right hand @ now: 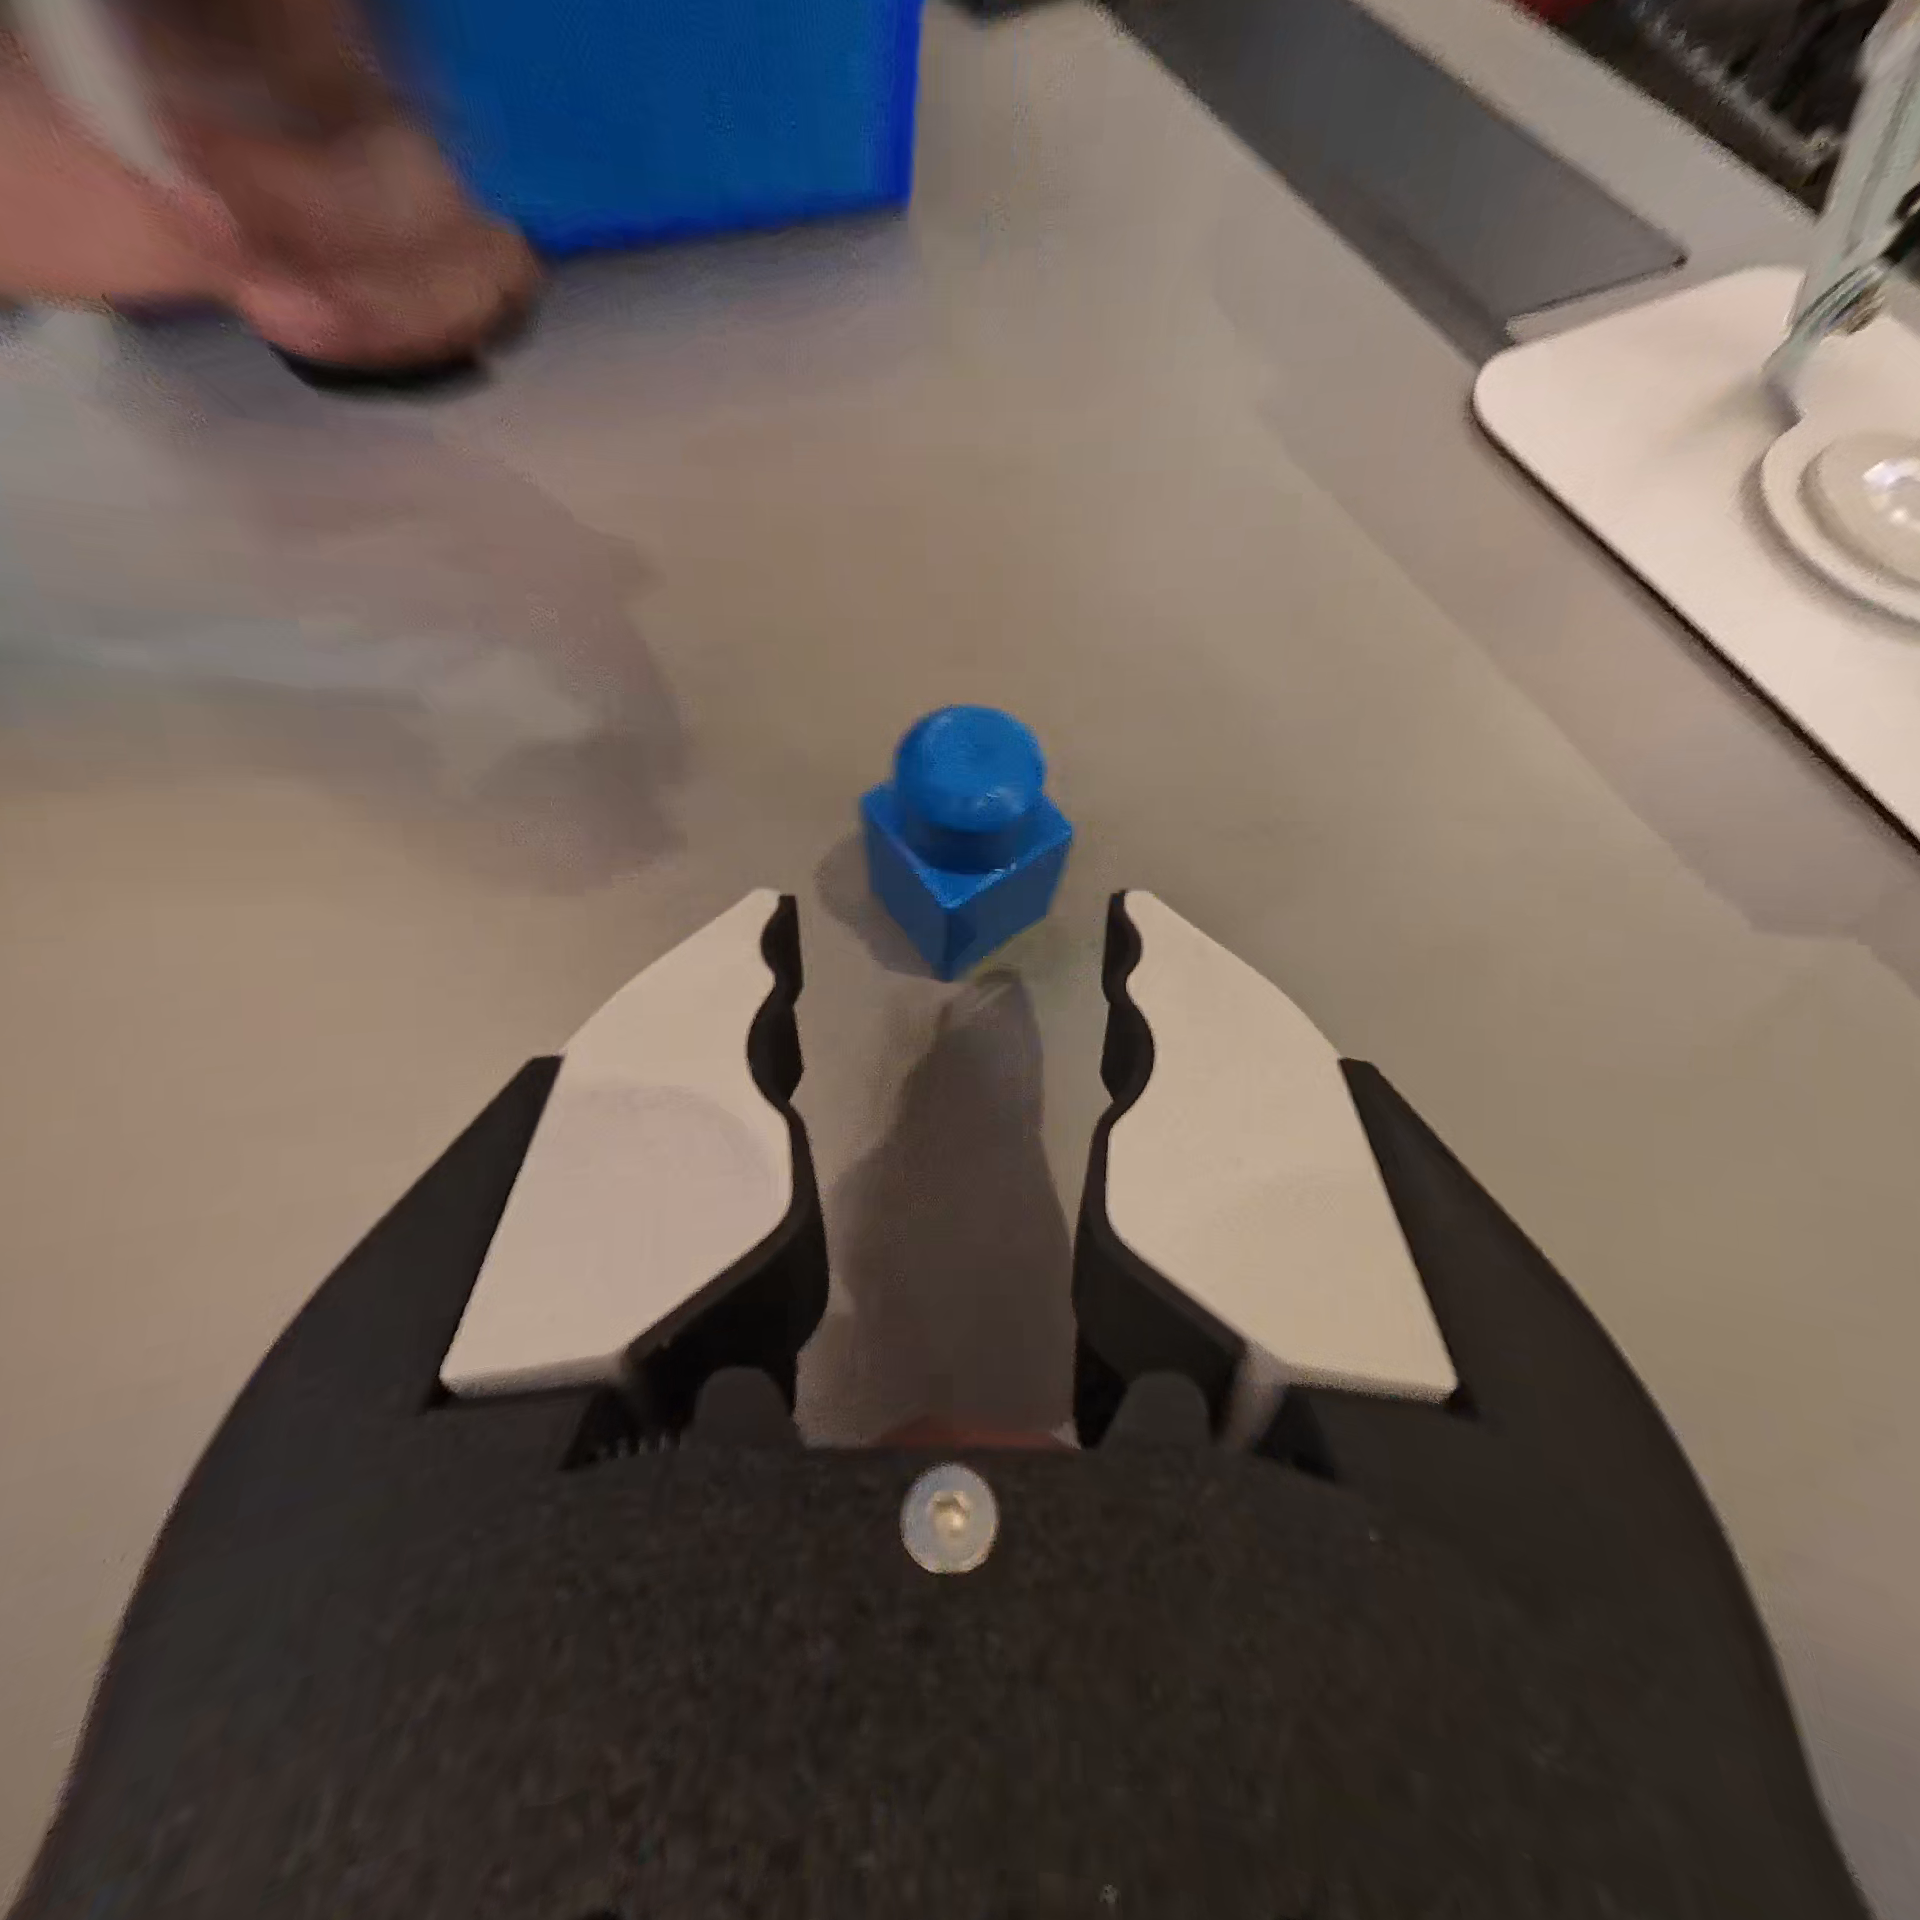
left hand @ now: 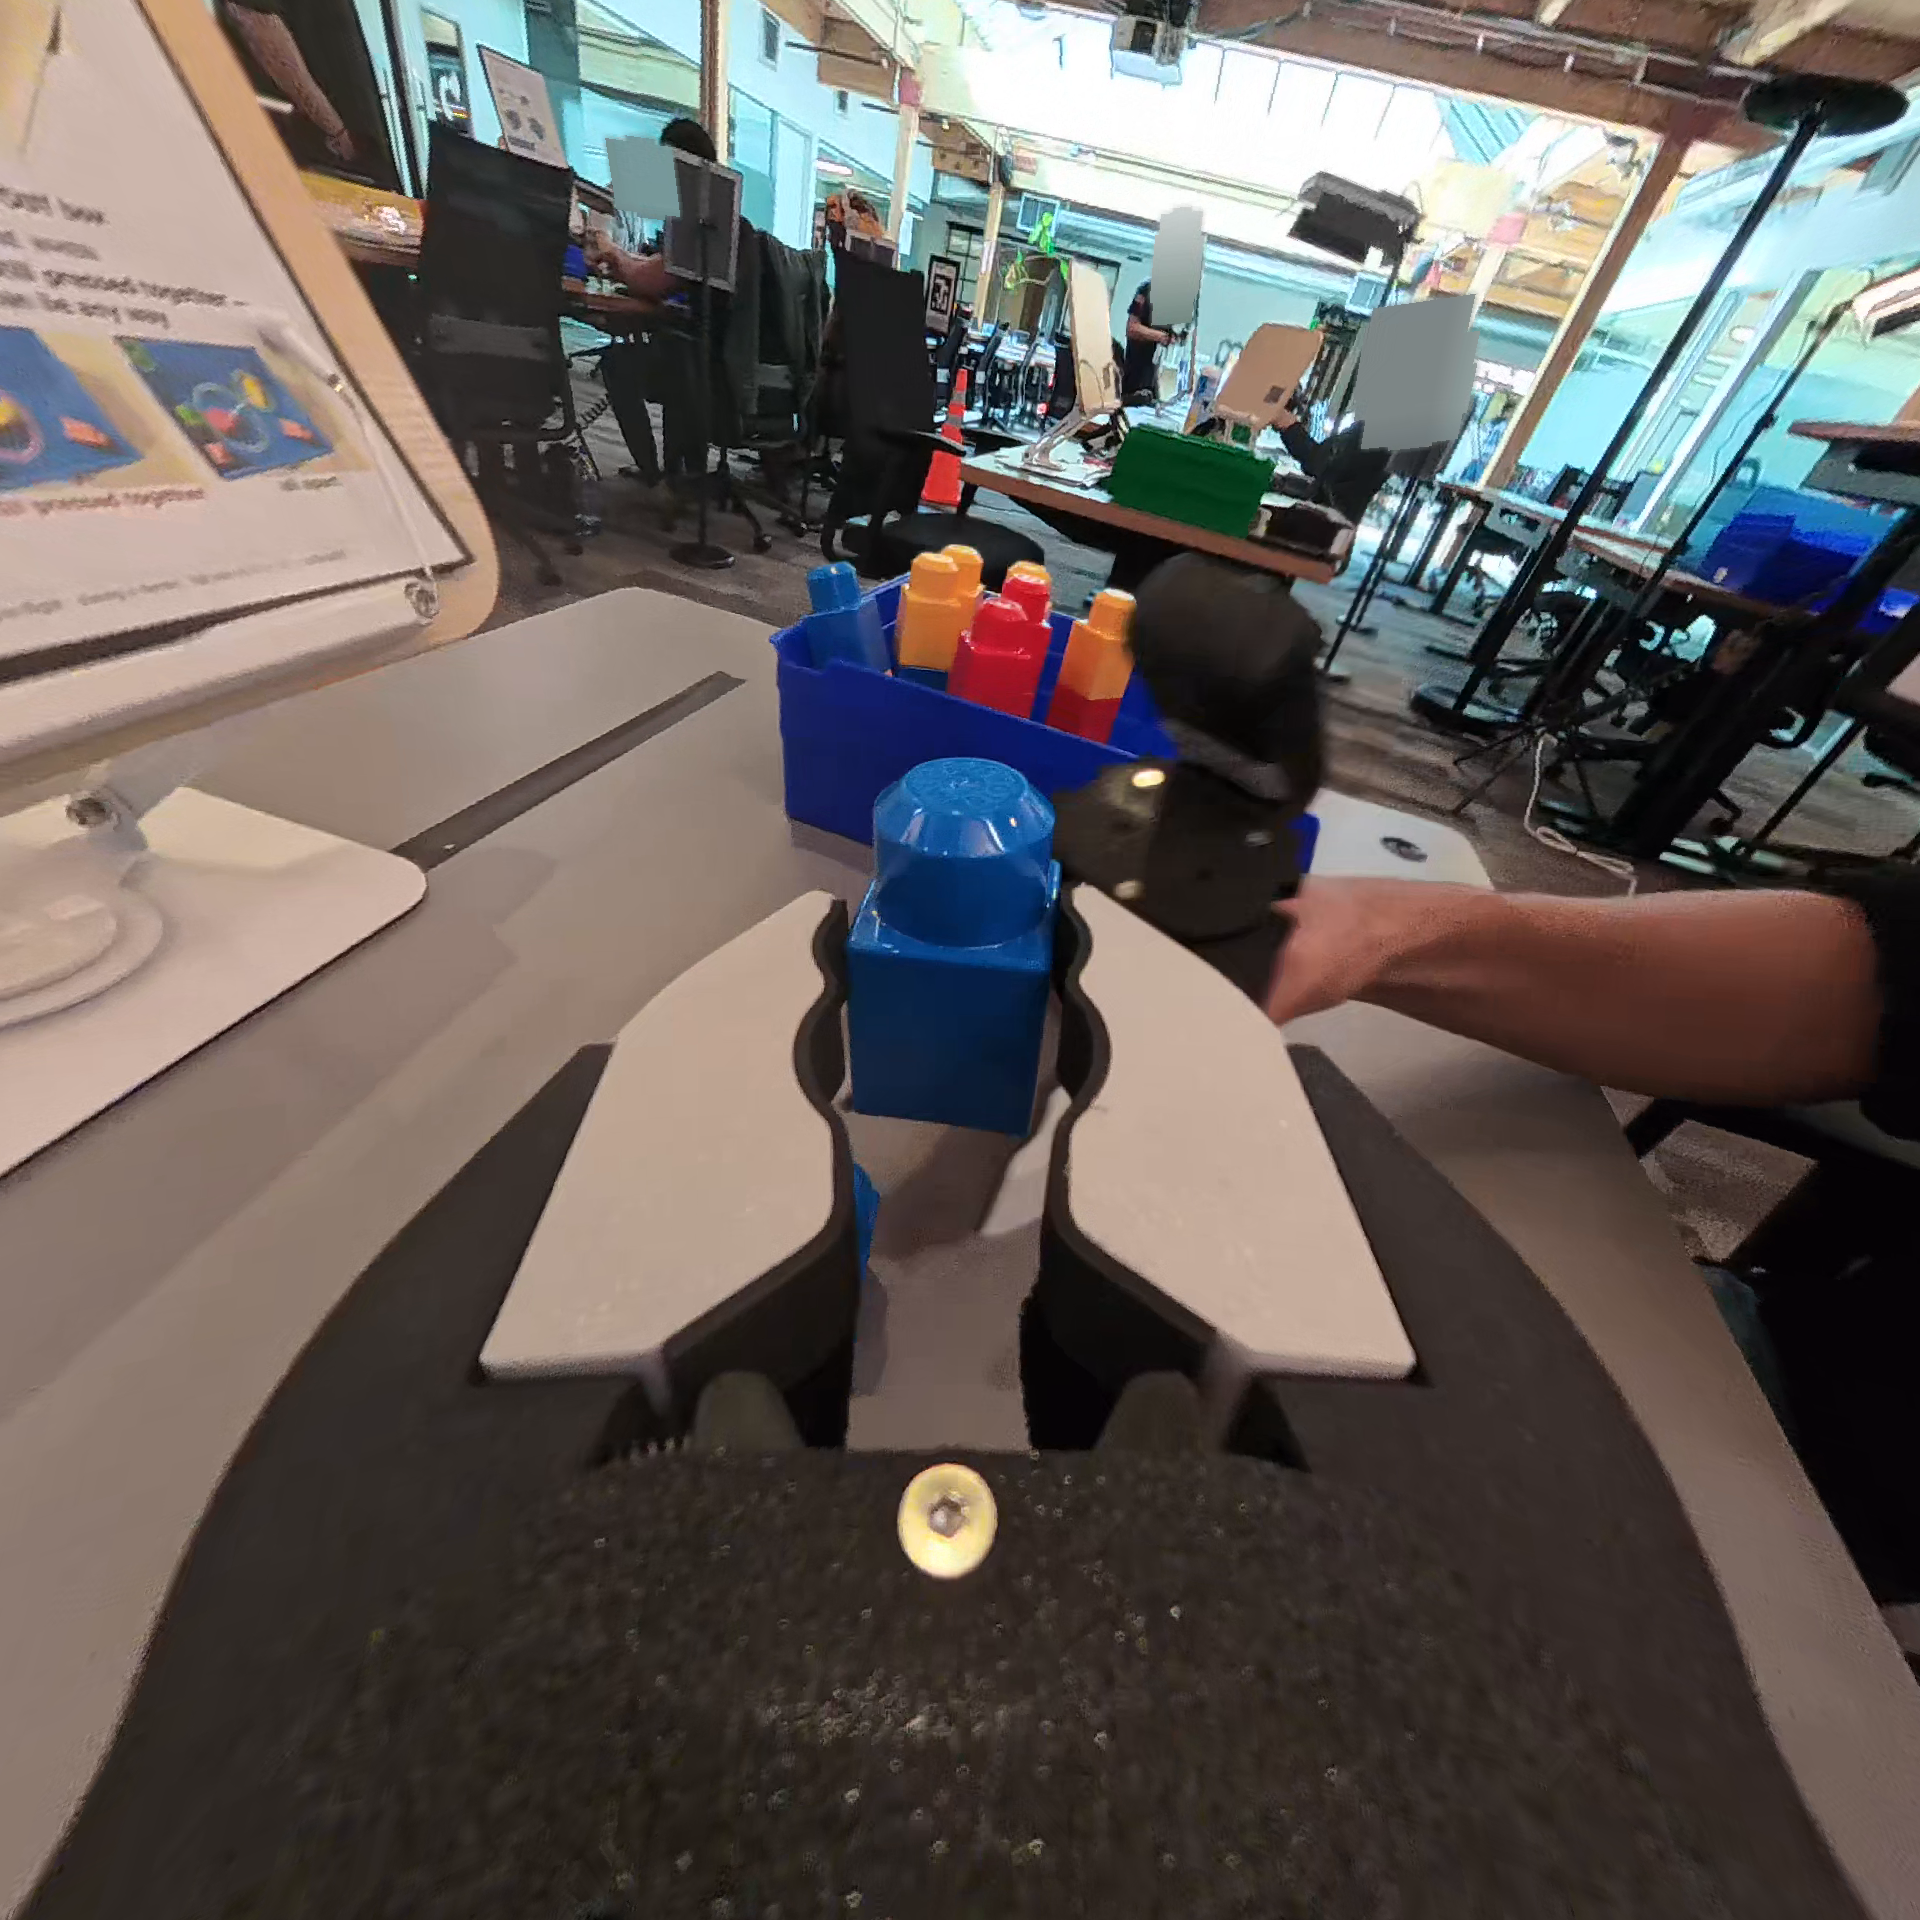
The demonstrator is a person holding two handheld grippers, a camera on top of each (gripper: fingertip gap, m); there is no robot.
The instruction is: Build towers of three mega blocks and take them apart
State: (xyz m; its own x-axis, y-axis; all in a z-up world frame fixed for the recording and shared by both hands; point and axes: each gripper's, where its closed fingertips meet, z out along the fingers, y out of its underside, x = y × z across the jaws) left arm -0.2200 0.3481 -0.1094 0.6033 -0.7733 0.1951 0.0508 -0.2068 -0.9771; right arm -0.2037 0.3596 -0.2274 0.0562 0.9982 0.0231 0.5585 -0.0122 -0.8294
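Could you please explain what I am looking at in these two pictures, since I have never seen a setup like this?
There is no robot here: a person holds a hand-operated gripper in each hand, and each gripper carries a camera looking along its two fingers. In the left wrist view, the left gripper is shut on a blue block above the grey table. Behind it, a blue bin holds red, orange and blue blocks. In the right wrist view, the right gripper is open, with a second blue block standing on the table just beyond its fingertips. The white stand base lies to the side.
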